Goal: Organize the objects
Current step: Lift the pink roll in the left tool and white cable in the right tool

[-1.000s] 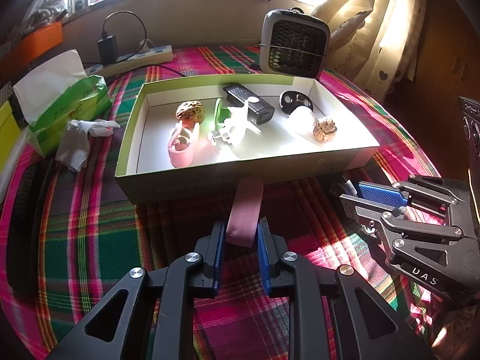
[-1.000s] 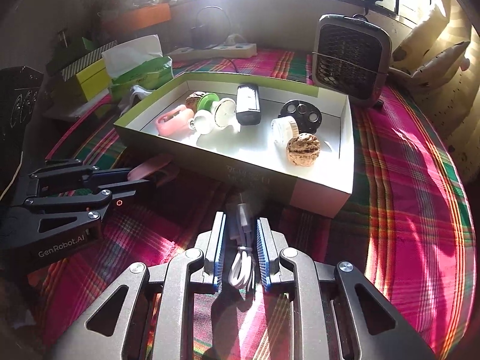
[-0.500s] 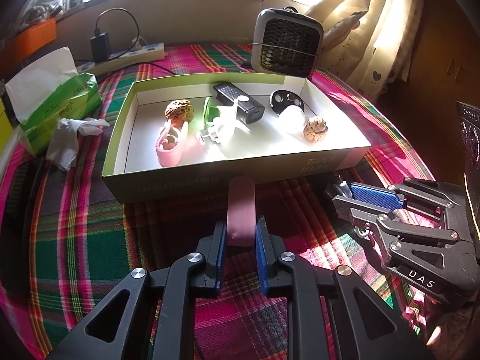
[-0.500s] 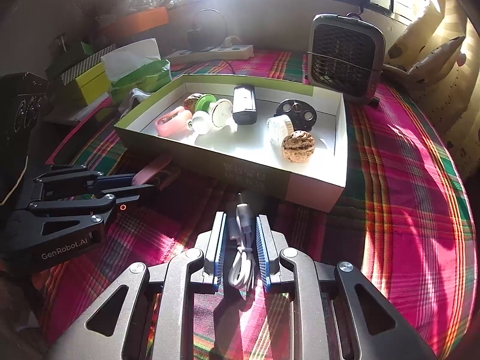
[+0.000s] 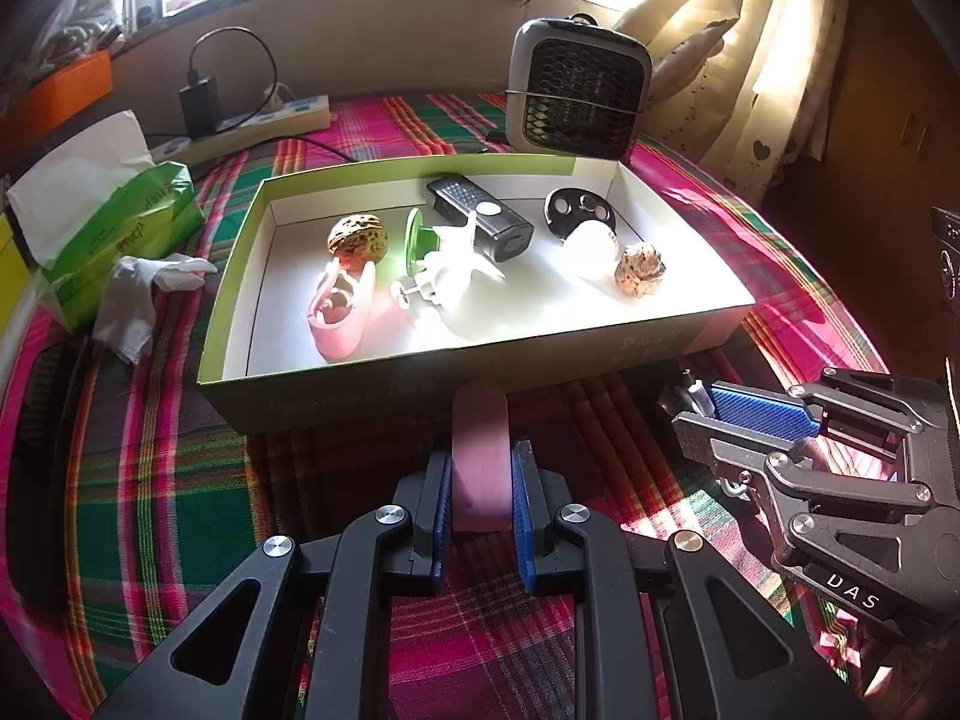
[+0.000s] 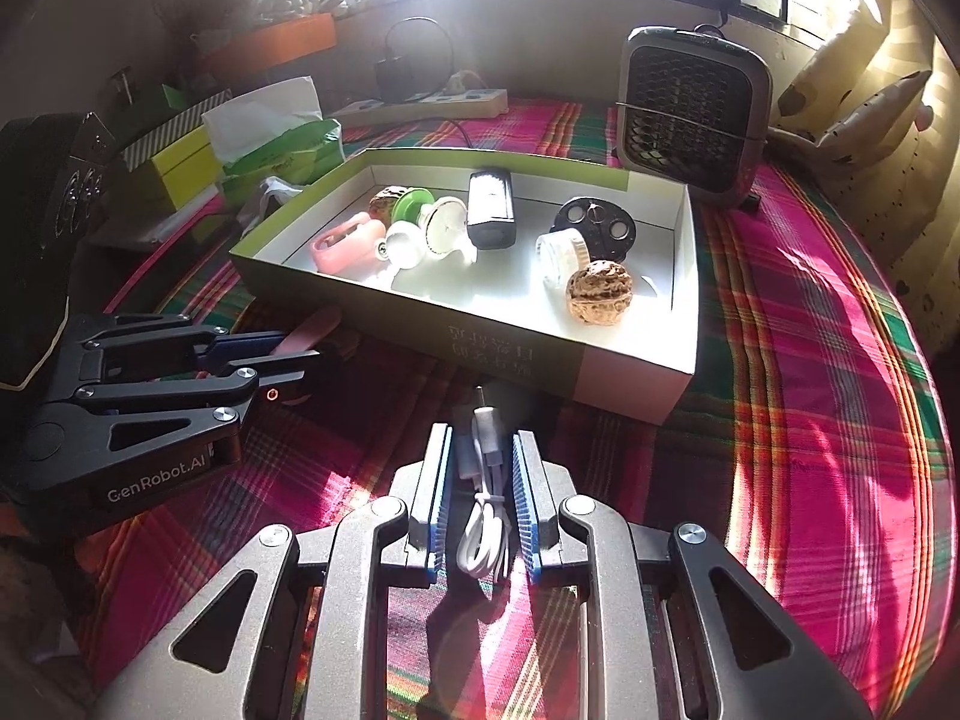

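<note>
An open green-rimmed box (image 5: pixel 360 384) (image 6: pixel 600 360) sits on the plaid cloth. It holds two walnuts (image 5: pixel 357 240) (image 5: pixel 640 270), a pink case (image 5: pixel 339 318), a black light (image 5: pixel 480 225), a green-and-white reel (image 5: pixel 438 258), a black disc (image 5: pixel 579 213) and a white cap (image 5: pixel 591 246). My left gripper (image 5: pixel 480 480) is shut on a pink flat bar (image 5: pixel 480 456), held just in front of the box's near wall. My right gripper (image 6: pixel 480 480) is shut on a coiled white USB cable (image 6: pixel 486 480), also in front of the box.
A small grey heater (image 5: pixel 576 90) stands behind the box. A green tissue pack (image 5: pixel 108 222) and crumpled tissue (image 5: pixel 144 294) lie left of it. A power strip with charger (image 5: pixel 240 120) lies at the back. Curtains and a pillow hang at the right.
Both grippers have pulled back and risen slightly from the box, each keeping its hold. The box contents have not moved.
</note>
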The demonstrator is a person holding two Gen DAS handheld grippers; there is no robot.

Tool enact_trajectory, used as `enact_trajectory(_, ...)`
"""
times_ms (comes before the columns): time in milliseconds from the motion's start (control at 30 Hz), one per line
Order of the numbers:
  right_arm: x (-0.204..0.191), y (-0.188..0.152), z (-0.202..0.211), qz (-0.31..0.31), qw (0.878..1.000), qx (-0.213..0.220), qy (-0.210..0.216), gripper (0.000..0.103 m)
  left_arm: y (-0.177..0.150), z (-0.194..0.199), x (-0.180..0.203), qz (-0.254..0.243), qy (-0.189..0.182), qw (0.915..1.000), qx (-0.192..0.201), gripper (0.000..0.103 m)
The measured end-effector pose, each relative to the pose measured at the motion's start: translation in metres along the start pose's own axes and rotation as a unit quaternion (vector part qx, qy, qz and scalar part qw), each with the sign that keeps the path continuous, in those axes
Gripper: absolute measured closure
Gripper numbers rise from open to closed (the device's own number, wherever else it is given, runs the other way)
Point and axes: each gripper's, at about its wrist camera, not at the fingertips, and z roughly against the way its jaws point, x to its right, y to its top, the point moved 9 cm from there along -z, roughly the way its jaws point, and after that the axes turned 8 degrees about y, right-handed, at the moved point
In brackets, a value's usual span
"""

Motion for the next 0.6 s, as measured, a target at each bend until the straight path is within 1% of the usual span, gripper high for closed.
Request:
enact_trajectory(267,-0.003,0.004,0.006,0.000,1.000,0.005,0.007,0.083,0.004,0.015,-0.002,0.004,-0.007,0.9999,0.014,0.088)
enact_trajectory(400,-0.004,0.013,0.015,-0.007,1.000,0.018,0.015,0.083,0.011,0.025,-0.006,0.008,-0.007,0.9996,0.025,0.088)
enact_trajectory(600,-0.006,0.027,0.021,0.001,1.000,0.029,0.010,0.083,0.023,0.033,-0.013,0.009,-0.001,0.9993,0.036,0.088)
